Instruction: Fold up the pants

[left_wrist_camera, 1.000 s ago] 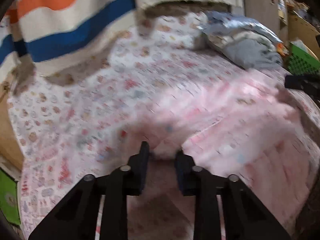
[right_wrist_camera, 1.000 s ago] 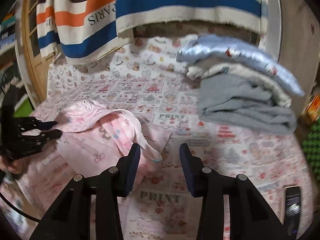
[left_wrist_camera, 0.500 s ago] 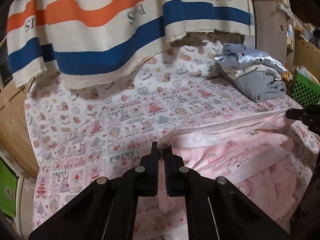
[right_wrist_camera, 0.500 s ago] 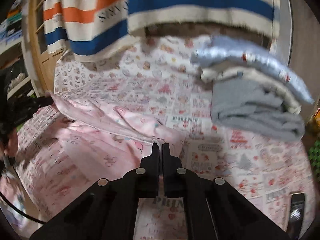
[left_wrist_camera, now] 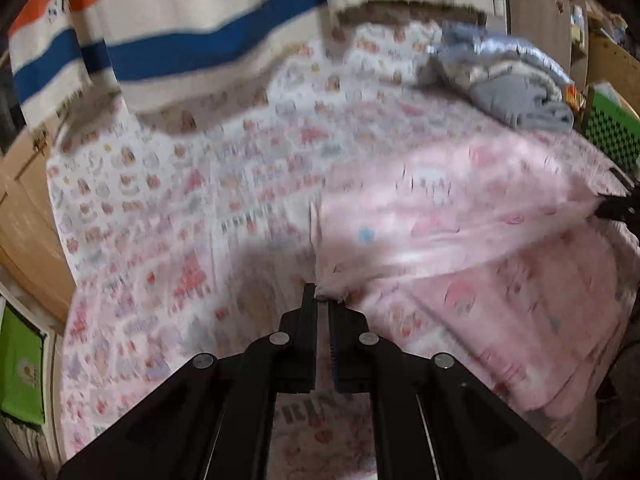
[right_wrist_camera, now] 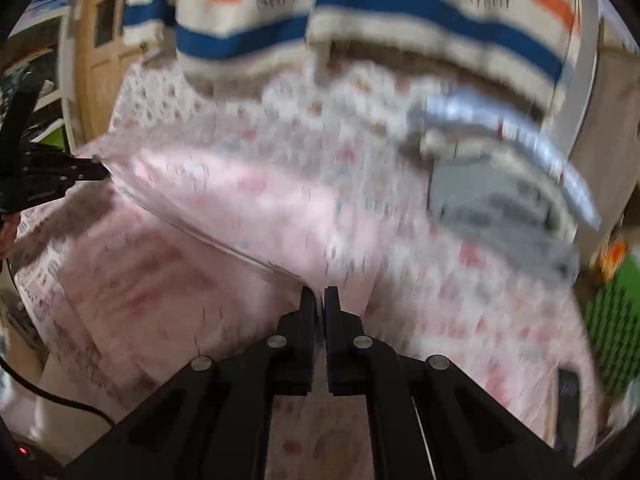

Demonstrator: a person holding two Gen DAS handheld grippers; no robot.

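The pink printed pants [left_wrist_camera: 460, 220] are stretched between my two grippers above the patterned bed sheet [left_wrist_camera: 160, 200]. My left gripper [left_wrist_camera: 323, 300] is shut on one corner of the pants. My right gripper [right_wrist_camera: 320, 294] is shut on the other corner; the pants [right_wrist_camera: 240, 208] run from it to the left gripper [right_wrist_camera: 86, 170] at the left edge of the right wrist view. The right gripper [left_wrist_camera: 612, 208] shows at the right edge of the left wrist view. The lower part of the pants hangs toward the bed. Both views are motion-blurred.
A stack of folded clothes, grey and light blue [left_wrist_camera: 508, 76], lies at the bed's far right and also shows in the right wrist view [right_wrist_camera: 500, 184]. A striped blanket [left_wrist_camera: 200, 32] hangs behind the bed. A green crate [left_wrist_camera: 612, 128] stands at right. A wooden door [right_wrist_camera: 104, 52] is at left.
Both grippers closed on the pants, then lifted them off the bed and pulled them taut between them. The cloth now hangs raised and spread wider.
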